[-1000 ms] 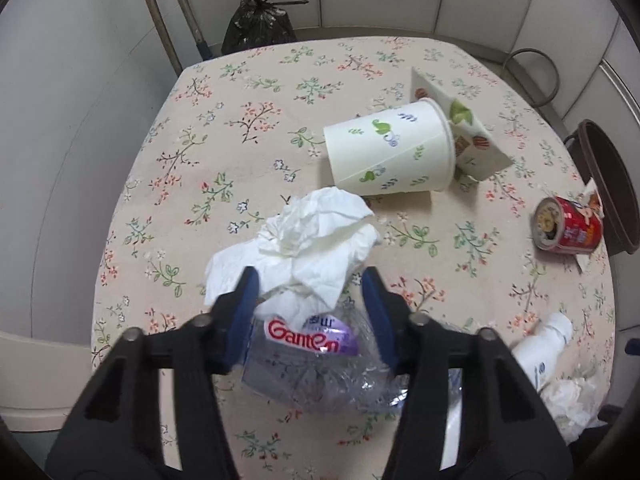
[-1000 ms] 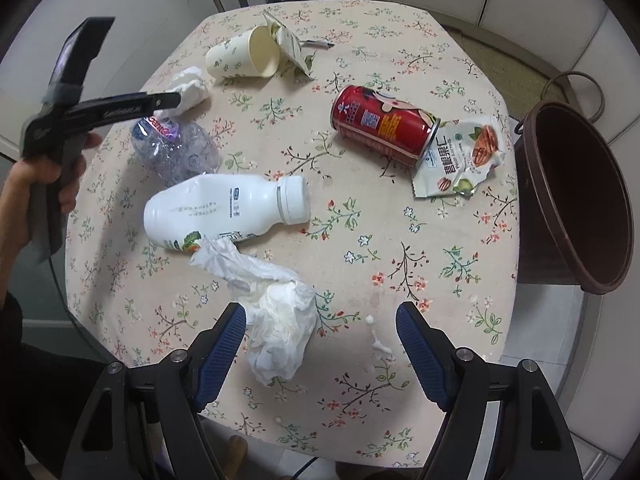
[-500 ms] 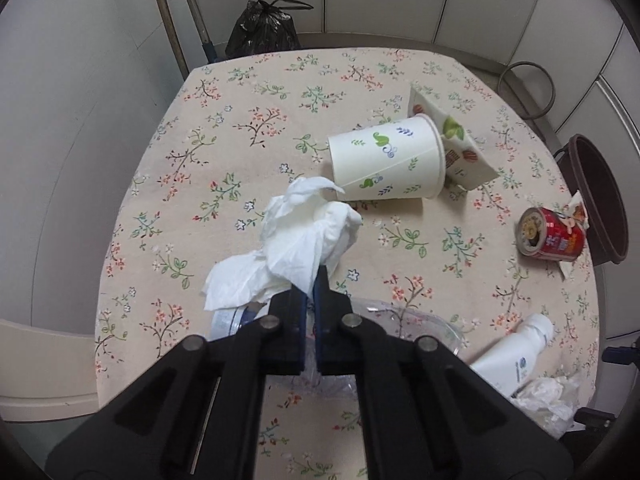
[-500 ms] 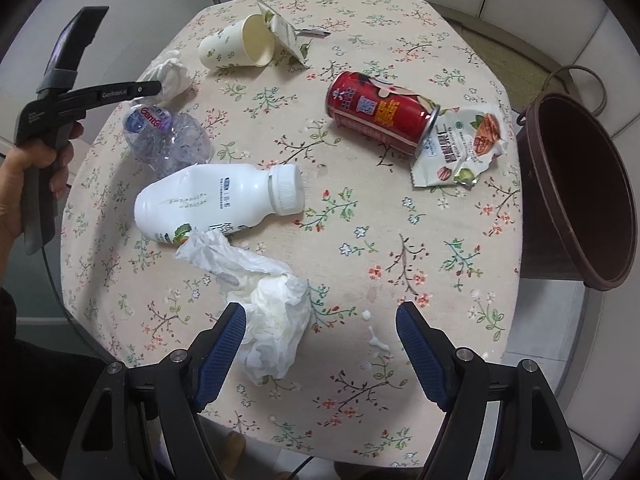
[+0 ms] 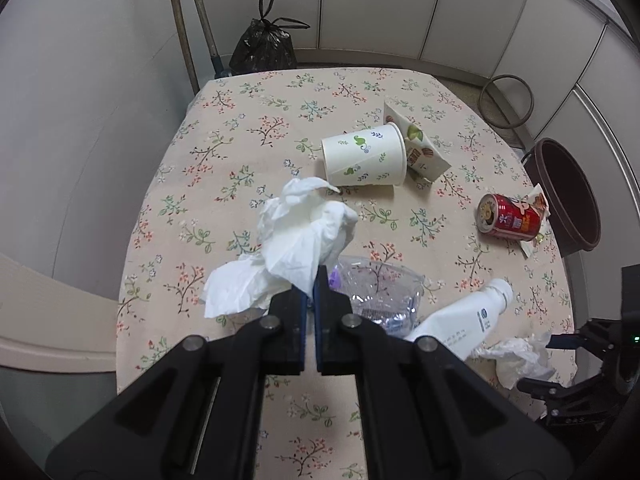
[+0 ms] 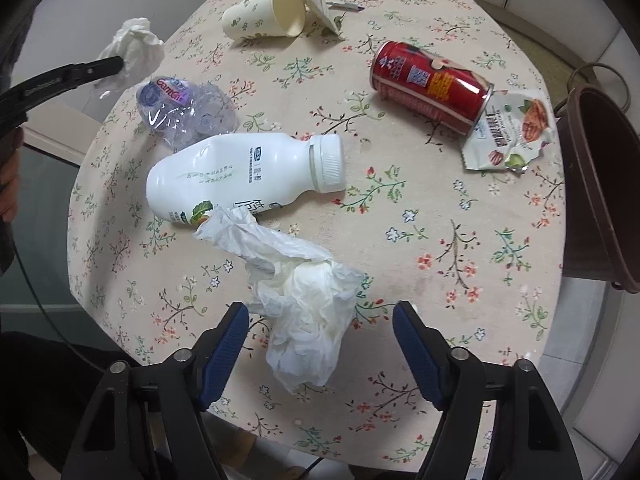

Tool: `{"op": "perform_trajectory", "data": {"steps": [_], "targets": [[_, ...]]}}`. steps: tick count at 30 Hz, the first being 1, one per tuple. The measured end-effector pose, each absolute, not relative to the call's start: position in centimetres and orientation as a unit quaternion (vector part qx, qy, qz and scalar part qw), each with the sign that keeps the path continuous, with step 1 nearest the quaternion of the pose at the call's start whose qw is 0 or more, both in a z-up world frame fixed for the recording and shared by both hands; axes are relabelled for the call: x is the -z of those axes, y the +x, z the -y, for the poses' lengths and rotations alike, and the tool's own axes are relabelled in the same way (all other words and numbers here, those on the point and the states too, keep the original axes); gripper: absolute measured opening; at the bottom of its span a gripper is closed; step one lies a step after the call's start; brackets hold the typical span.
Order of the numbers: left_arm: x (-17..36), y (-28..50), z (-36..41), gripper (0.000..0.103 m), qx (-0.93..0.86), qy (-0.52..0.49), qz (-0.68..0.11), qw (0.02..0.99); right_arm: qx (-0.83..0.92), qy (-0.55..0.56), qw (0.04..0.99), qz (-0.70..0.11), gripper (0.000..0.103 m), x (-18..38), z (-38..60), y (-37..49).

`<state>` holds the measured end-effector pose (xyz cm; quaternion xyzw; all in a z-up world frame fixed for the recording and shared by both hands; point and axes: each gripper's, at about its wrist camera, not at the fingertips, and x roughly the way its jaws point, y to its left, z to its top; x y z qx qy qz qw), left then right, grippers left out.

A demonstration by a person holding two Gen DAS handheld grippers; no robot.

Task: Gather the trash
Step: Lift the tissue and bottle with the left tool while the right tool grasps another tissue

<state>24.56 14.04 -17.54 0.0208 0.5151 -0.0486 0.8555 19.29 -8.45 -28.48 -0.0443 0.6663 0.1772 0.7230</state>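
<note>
My left gripper [image 5: 311, 280] is shut on a crumpled white tissue [image 5: 296, 236] and holds it in the air over the flowered table [image 5: 248, 136]; the same tissue [image 6: 136, 46] shows at the upper left of the right wrist view. My right gripper [image 6: 320, 320] hangs over a second crumpled tissue [image 6: 308, 304] near the table's front edge. Its jaws are closing, the tissue lies between them, and the pads do not touch it. A crushed clear water bottle [image 6: 184, 108] and a white milk bottle [image 6: 240, 174] lie on the cloth.
A paper cup [image 5: 364, 156] lies on its side beside a snack wrapper [image 5: 420, 148]. A red can [image 6: 430, 82] rests against a torn packet [image 6: 508, 132]. A brown bin [image 6: 600, 184] stands off the table's right edge. A black rubbish bag [image 5: 264, 46] sits on the floor behind.
My left gripper shut on the tissue atop the clear bottle and lifted it off the table. My right gripper sank closer to the second tissue and its jaws narrowed.
</note>
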Motion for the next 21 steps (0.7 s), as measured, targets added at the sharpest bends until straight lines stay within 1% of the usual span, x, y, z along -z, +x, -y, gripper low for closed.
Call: {"op": "perform_trajectory", "data": {"steps": [1,2,3,4,5,6,8,10,11,14,21], "targets": [[17.4,24.3,-14.1,0.004,0.049,0.019,-0.515,0.856,-0.177,-0.047,0.722,-0.667,0.065,28.7,8.3,19.2],[17.4,24.1,-14.0,0.004,0.050,0.018,-0.514,0.856,-0.177,-0.052,0.721,-0.668,0.057,29.0,8.1,19.2],[17.3,23.9,-14.0,0.004,0.049,0.017,-0.514,0.856,-0.178,-0.055,0.719,-0.670,0.053,29.3,8.0,19.1],[17.3,23.8,-13.8,0.004,0.050,0.017,-0.514,0.856,-0.178,-0.057,0.718,-0.670,0.043,29.4,8.0,19.1],[17.3,23.6,-13.7,0.004,0.051,0.017,-0.515,0.856,-0.179,-0.058,0.717,-0.671,0.035,29.7,7.9,19.1],[17.3,23.4,-13.5,0.004,0.052,0.018,-0.514,0.856,-0.178,-0.059,0.718,-0.670,0.033,29.8,7.8,19.1],[17.3,23.1,-13.2,0.004,0.054,0.020,-0.514,0.856,-0.178,-0.062,0.722,-0.666,0.024,29.8,7.8,19.1],[17.3,22.8,-12.7,0.004,0.056,0.023,-0.513,0.856,-0.179,-0.062,0.727,-0.660,0.017,29.6,7.9,19.1],[17.2,22.7,-12.5,0.004,0.058,0.024,-0.512,0.857,-0.180,-0.066,0.731,-0.655,0.015,29.4,7.9,19.0],[16.9,22.4,-11.9,0.004,0.064,0.024,-0.508,0.858,-0.178,-0.071,0.741,-0.644,0.013,28.7,8.4,18.7],[15.2,21.9,-9.5,0.004,0.085,0.030,-0.489,0.868,-0.168,-0.049,0.773,-0.609,0.013,24.9,11.5,18.9]]}}
